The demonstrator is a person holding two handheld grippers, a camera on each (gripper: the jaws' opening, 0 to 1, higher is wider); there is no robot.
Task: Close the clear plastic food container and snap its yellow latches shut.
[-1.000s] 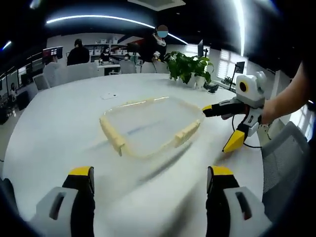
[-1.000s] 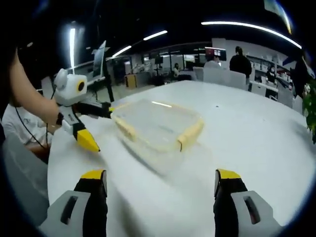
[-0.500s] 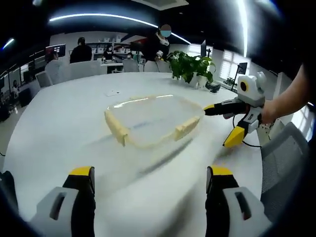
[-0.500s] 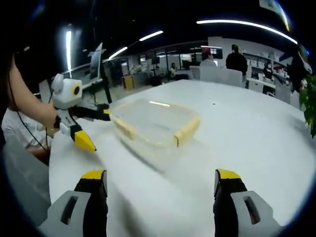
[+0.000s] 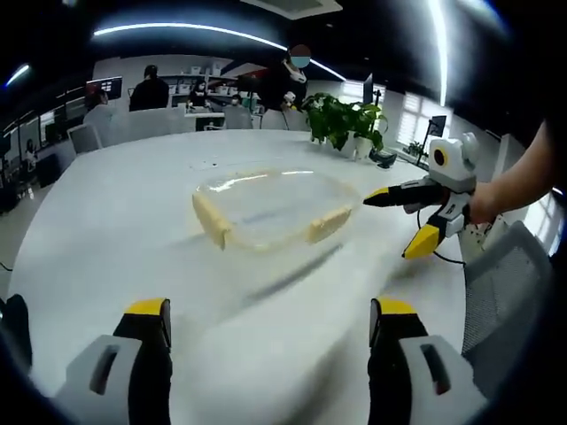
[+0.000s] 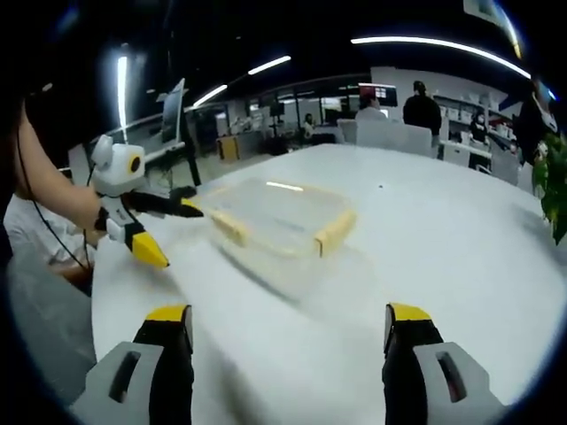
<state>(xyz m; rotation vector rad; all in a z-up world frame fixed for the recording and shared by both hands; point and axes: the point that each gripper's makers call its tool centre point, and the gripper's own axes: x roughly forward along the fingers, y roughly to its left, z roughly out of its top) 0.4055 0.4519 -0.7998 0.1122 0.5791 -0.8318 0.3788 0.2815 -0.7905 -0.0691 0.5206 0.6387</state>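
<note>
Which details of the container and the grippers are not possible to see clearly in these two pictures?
- Container: motion blur in both views; whether the lid is fully seated cannot be told.
- Yellow latches: smeared in the left gripper view, so snapped or loose is unclear.
- Container's far side: in the right gripper view, its own blurred walls hide the latches there.
- Left gripper, right gripper: their bodies are cut off by each view's bottom edge.

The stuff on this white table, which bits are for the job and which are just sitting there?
For the job:
clear container
yellow latches
left tongs
right tongs

Just sitting there:
potted plant
white table
</note>
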